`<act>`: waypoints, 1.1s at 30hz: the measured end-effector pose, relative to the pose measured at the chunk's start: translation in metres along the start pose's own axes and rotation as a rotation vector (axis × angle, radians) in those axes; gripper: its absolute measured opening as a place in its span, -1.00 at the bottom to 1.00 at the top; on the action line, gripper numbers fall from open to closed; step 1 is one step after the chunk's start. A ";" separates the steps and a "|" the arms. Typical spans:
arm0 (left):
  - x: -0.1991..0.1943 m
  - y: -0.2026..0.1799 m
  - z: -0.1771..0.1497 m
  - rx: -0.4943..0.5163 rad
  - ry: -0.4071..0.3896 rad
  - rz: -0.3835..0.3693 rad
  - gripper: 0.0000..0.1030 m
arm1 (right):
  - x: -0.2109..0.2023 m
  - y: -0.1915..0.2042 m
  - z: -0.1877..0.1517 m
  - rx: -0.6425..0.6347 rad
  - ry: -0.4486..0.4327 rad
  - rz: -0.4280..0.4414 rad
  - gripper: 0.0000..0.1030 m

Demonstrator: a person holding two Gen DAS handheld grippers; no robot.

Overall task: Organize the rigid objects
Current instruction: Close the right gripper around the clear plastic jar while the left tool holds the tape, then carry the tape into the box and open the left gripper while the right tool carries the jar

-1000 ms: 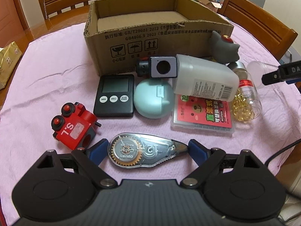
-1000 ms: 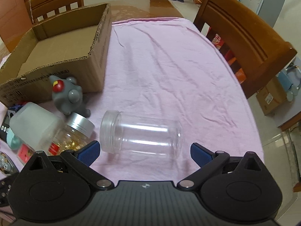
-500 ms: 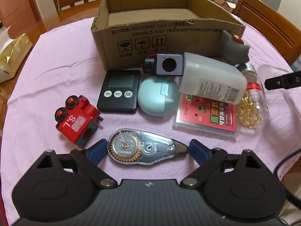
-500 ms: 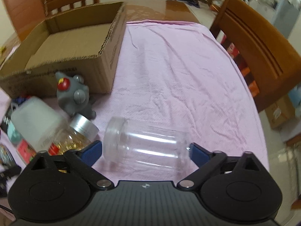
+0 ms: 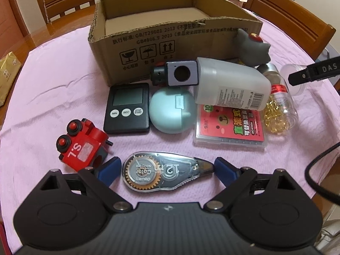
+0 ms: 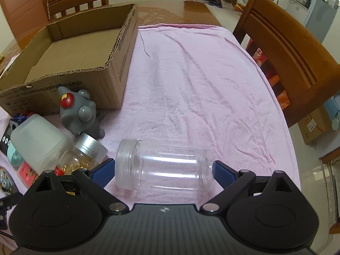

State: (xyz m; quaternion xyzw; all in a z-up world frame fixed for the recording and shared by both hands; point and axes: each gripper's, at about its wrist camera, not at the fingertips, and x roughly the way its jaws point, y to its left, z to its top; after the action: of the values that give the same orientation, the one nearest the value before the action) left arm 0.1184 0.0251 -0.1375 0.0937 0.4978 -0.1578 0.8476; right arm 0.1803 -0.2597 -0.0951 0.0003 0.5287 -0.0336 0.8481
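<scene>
Two grippers sit with jaws spread on your pink cloth (image 6: 191, 80): your left gripper (image 5: 166, 169) brackets the teardrop tape roller (image 5: 165, 173), your right gripper (image 6: 163, 167) the clear ribbed jar (image 6: 163, 166) lying on its side. Neither pair of blue pads visibly clamps. The corrugated box (image 5: 170, 44) stands beyond.

Your left-hand matte black plastic two-finger gripper (image 5: 167, 167) has a ribbed dark grey centre plate with a small white logo, flanked by two rounded black housings with shallow circular recesses. Angled black link arms pivot on silver screws and end in blue finger pads (image 5: 109, 166). A black cable (image 5: 314, 176) loops at its right side. Your right-hand matte black plastic two-finger gripper (image 6: 163, 167) is built alike, with the same silver screws and blue pads (image 6: 220, 171). From the left camera, one black part of it shows white letters "DAS".
</scene>
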 end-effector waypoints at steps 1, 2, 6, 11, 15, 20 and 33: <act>0.000 0.000 0.000 0.001 0.000 -0.002 0.77 | 0.001 0.001 0.000 0.004 0.001 -0.008 0.93; -0.001 0.000 -0.001 0.005 0.001 -0.003 0.74 | 0.002 0.002 -0.001 0.005 0.002 -0.019 0.93; 0.000 0.000 -0.001 0.007 0.014 -0.007 0.74 | 0.004 0.004 -0.003 0.012 0.008 -0.031 0.84; 0.001 0.002 0.003 0.004 0.037 -0.023 0.74 | 0.001 0.005 -0.002 -0.022 0.015 -0.038 0.83; -0.002 0.003 0.010 0.024 0.048 -0.022 0.74 | -0.006 0.004 -0.002 -0.059 0.005 -0.020 0.82; -0.011 0.002 0.019 0.042 0.061 -0.028 0.73 | -0.016 0.004 0.001 -0.134 -0.002 0.003 0.81; -0.080 0.002 0.076 0.119 -0.034 -0.017 0.74 | -0.070 0.020 0.023 -0.371 -0.054 0.182 0.81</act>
State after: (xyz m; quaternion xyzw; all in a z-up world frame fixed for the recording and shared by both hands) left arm 0.1451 0.0166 -0.0307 0.1368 0.4740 -0.1959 0.8475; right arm 0.1714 -0.2364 -0.0235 -0.1089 0.5008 0.1413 0.8470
